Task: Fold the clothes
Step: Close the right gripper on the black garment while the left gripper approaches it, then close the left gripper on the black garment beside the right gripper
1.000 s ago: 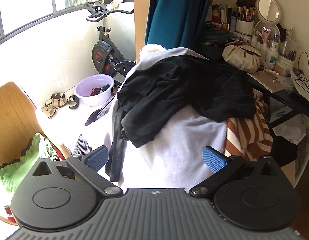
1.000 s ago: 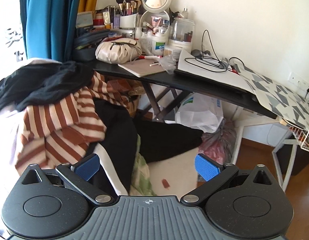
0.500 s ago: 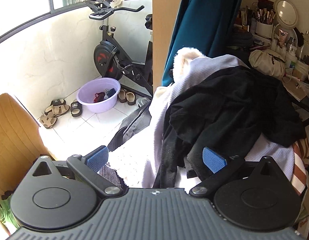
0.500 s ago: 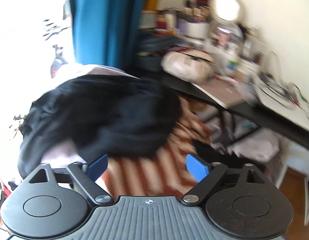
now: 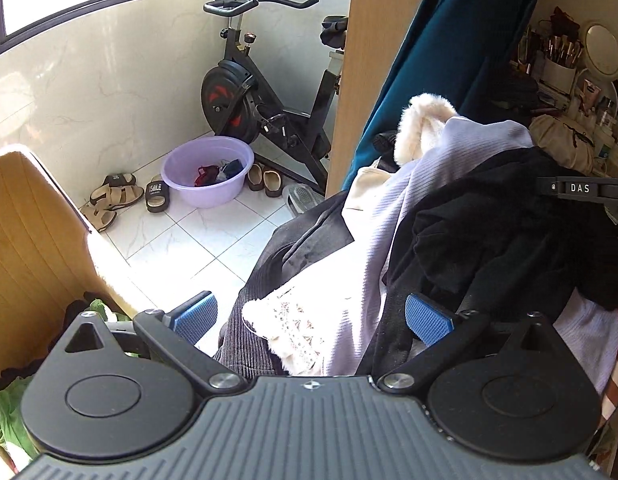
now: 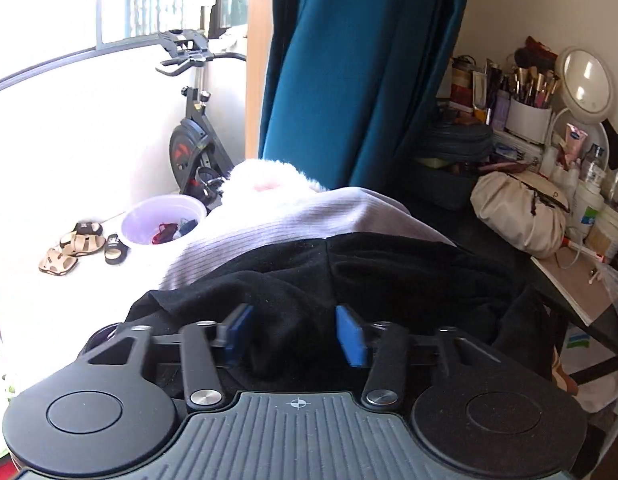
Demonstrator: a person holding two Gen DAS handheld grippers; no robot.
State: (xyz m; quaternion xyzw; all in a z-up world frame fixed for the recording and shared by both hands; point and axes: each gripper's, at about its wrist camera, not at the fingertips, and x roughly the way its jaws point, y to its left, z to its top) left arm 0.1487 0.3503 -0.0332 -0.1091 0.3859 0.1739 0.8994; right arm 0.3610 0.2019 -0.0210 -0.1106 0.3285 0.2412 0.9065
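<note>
A heap of clothes is piled in front of me. A black garment (image 5: 509, 224) lies on top of a pale lilac ribbed garment (image 5: 393, 236), with a cream fluffy piece (image 5: 425, 120) behind and a white lace piece (image 5: 293, 320) in front. My left gripper (image 5: 311, 318) is open and empty over the lace and lilac cloth. My right gripper (image 6: 295, 334) has its blue pads half closed around a fold of the black garment (image 6: 349, 272); the pads do not meet. The right gripper's edge shows in the left wrist view (image 5: 589, 190).
A teal curtain (image 6: 361, 72) hangs behind the heap. A cluttered dark desk (image 6: 557, 280) with a beige bag (image 6: 517, 212) stands at the right. An exercise bike (image 5: 261, 92), a purple basin (image 5: 209, 170) and sandals (image 5: 117, 194) are on the tiled floor. A wooden chair back (image 5: 29, 248) is at the left.
Both grippers swung left toward the heap. My right gripper came down onto the black garment and its pads narrowed around a fold. My left gripper stayed open.
</note>
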